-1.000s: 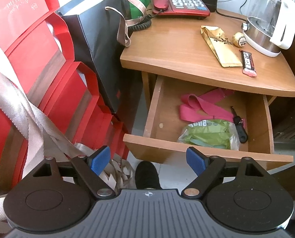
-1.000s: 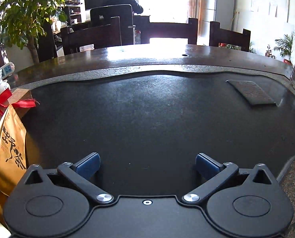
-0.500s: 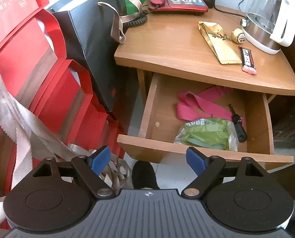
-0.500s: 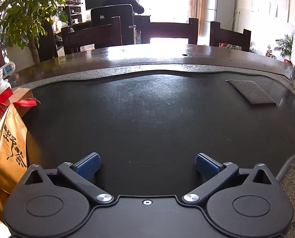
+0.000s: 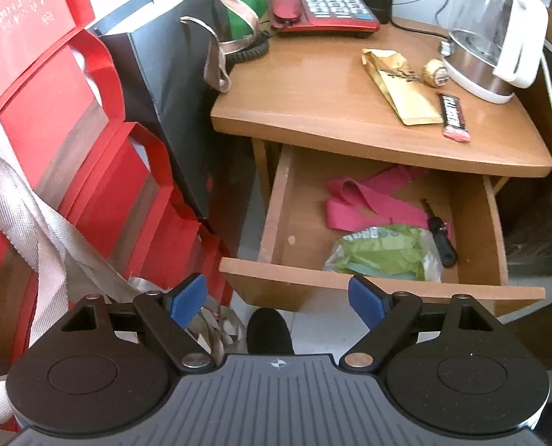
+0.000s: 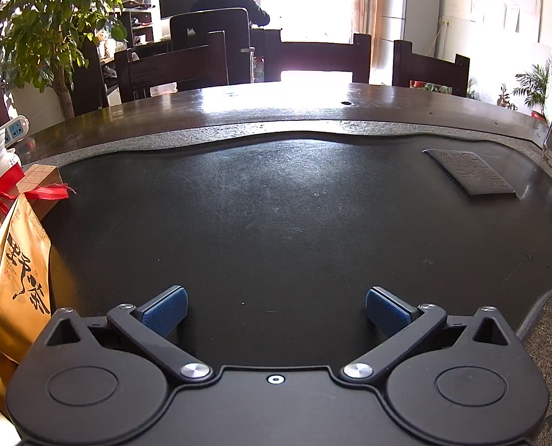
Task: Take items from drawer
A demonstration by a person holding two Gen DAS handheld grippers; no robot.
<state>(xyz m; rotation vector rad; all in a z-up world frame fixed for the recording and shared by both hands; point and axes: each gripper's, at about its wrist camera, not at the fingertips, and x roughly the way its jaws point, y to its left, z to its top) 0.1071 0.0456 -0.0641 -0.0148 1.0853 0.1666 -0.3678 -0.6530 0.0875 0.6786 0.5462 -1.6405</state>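
Observation:
The wooden drawer [image 5: 380, 286] of a small side table stands pulled open. Inside lie a green plastic packet [image 5: 383, 252], a pink ribbon strap [image 5: 369, 200] and a black key [image 5: 441, 239]. My left gripper [image 5: 278, 297] is open and empty, held above and in front of the drawer's front edge. My right gripper [image 6: 276, 308] is open and empty over a black tea tray [image 6: 294, 215] on a dark table, away from the drawer.
On the side table top [image 5: 313, 85] lie a gold packet [image 5: 402, 85], a snack bar [image 5: 454, 115], a small round sweet [image 5: 435, 70], a red telephone [image 5: 324, 7] and a glass kettle [image 5: 495, 37]. Red gift bags [image 5: 71, 130] and a black bag [image 5: 179, 85] stand left. A gold bag [image 6: 12, 278] sits left of the tray.
The left gripper has shifted a little, so the drawer and side table sit slightly more to the left and lower in its view. The right gripper has not moved.

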